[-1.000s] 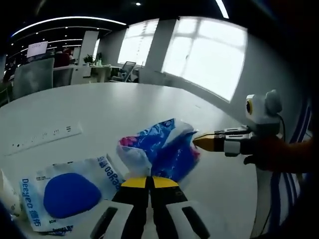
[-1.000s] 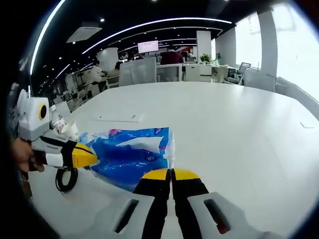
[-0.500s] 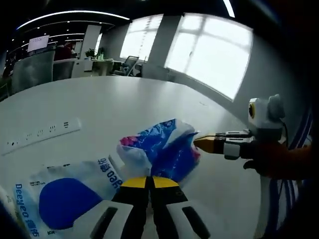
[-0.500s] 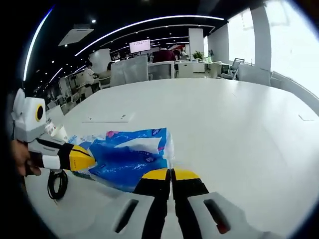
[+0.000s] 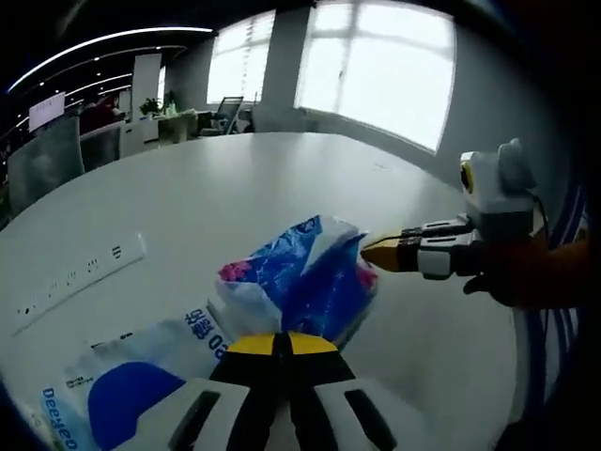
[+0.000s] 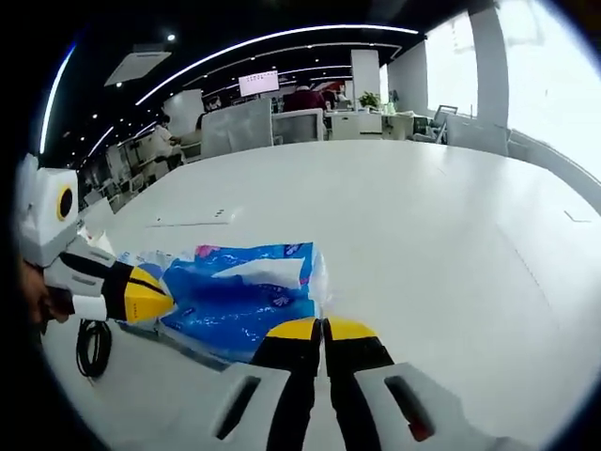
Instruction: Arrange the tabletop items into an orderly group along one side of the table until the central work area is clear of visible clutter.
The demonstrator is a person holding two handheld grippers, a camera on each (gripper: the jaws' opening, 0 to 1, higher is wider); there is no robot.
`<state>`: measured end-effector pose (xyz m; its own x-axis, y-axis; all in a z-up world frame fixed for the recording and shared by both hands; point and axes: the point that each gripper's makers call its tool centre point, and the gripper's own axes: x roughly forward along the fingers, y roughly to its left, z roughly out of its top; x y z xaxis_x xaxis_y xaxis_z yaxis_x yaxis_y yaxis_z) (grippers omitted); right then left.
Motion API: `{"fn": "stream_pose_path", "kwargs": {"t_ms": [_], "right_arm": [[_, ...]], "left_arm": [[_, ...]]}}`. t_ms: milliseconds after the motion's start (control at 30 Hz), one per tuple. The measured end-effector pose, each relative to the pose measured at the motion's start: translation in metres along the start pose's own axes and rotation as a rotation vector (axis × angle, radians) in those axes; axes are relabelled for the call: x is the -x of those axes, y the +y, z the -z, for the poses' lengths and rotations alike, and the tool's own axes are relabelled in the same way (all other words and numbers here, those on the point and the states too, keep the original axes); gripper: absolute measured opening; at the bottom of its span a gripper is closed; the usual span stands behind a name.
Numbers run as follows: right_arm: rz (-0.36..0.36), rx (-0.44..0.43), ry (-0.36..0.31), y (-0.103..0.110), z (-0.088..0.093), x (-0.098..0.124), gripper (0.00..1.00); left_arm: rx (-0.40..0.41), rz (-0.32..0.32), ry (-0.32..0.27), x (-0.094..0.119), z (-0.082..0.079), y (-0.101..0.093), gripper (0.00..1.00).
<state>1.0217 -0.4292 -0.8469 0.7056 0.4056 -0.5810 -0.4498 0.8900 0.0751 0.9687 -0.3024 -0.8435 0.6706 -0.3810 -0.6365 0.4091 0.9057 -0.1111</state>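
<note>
On the left lies a flat white plastic pack with a big blue oval (image 5: 127, 404), and a black cord (image 6: 86, 346) sits by the white table's (image 6: 394, 216) edge, so I think tidying is not done. In the middle, the crinkly blue and white plastic bag (image 5: 305, 282) is pinched at both ends. The left gripper (image 5: 279, 345) and right gripper (image 6: 324, 329) both have jaws closed tight on it.

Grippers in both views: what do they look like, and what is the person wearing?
Each gripper has yellow-tipped black jaws on pale grey bodies with dark slots. The left gripper and right gripper match. Seen from the side, the right gripper's jaw section is banded yellow, black and white. An orange sleeve shows behind it.
</note>
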Motion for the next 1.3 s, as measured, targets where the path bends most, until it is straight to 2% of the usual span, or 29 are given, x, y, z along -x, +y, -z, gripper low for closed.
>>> {"fn": "stream_pose_path", "kwargs": {"t_ms": [433,767,933,1300], "right_arm": [[0.004,0.013,0.023,-0.006,0.010,-0.010,0.01],[0.029,0.017,0.016,-0.012,0.007,-0.004,0.06],[0.032,0.006,0.007,-0.011,0.004,0.005,0.07],[-0.005,0.014,-0.009,0.001,-0.003,0.030,0.14]], "left_arm": [[-0.074,-0.028,0.034,-0.004,0.005,0.002,0.04],[-0.079,-0.026,0.020,0.001,0.001,0.002,0.10],[-0.023,-0.023,-0.008,0.006,-0.002,0.003,0.12],[-0.021,-0.002,-0.037,0.024,0.001,-0.007,0.20]]}}
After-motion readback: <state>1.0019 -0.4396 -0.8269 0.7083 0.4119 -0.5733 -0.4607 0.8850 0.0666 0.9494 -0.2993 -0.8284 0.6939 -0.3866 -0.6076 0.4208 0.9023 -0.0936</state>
